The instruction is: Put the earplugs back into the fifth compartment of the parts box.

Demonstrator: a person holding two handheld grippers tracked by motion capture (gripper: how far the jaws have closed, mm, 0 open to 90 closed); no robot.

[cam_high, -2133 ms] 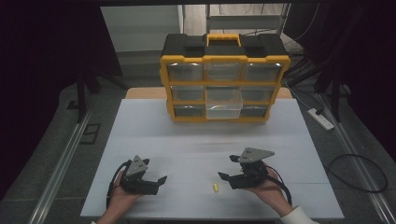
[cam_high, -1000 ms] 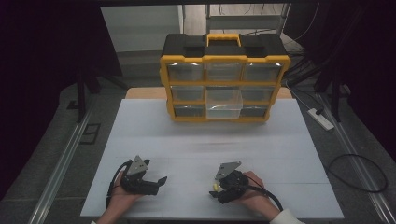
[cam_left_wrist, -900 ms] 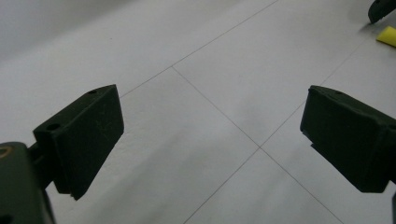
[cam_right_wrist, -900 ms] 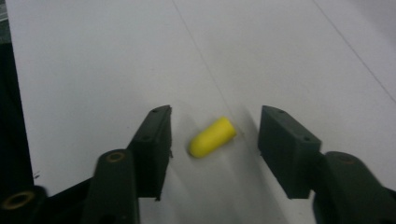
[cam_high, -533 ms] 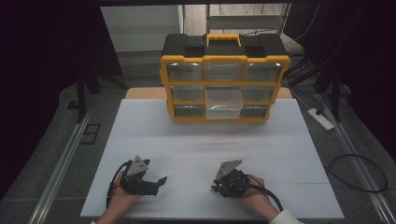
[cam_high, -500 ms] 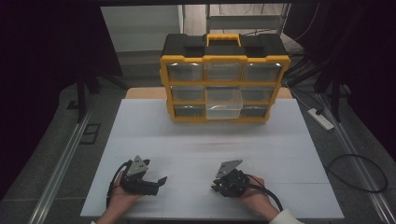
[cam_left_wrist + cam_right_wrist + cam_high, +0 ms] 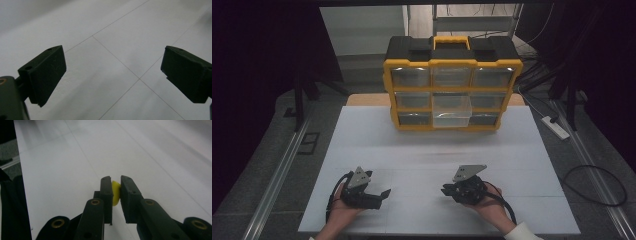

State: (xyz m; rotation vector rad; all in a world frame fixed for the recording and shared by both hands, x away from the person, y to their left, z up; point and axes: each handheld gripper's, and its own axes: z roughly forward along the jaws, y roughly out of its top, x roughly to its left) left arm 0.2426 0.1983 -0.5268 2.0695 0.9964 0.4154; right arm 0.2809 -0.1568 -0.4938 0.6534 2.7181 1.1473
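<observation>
Nearest the bottom edge of the high view: two hands on the near part of the white table [image 7: 432,150], each holding a two-jaw gripper.

Left gripper [image 7: 379,192], at the near left of the table, lying low over the surface, grey three-cornered plate on top, jaws pointing toward the right of the view. In the left gripper view, jaws standing wide apart, nothing between them; beneath them bare white tabletop [image 7: 120,37] crossed by thin seam lines.

Right gripper [image 7: 446,190], at the near right, well apart from the left gripper, jaws pointing toward the left of the view, cable trailing back past the hand and white sleeve [image 7: 519,234]. Jaws just drawn together and now clamped on a small yellow piece [image 7: 115,192], pinched between the two pads. In the right gripper view, piece seen as a rounded yellow edge standing up between the pads, close above the table; contact with the surface not discernible. Piece too small to make out in the high view.

Mid-table: bare white surface.

Far edge: yellow-and-black drawer organiser [image 7: 452,87], upright, carrying handle on top, three rows of clear drawers facing the person. Middle drawer of the bottom row [image 7: 452,117] pulled partly out; the other drawers flush with the frame.

Beyond the table: dark floor, a white power strip [image 7: 555,127] at the right, a black cable loop [image 7: 594,185] on the floor.
</observation>
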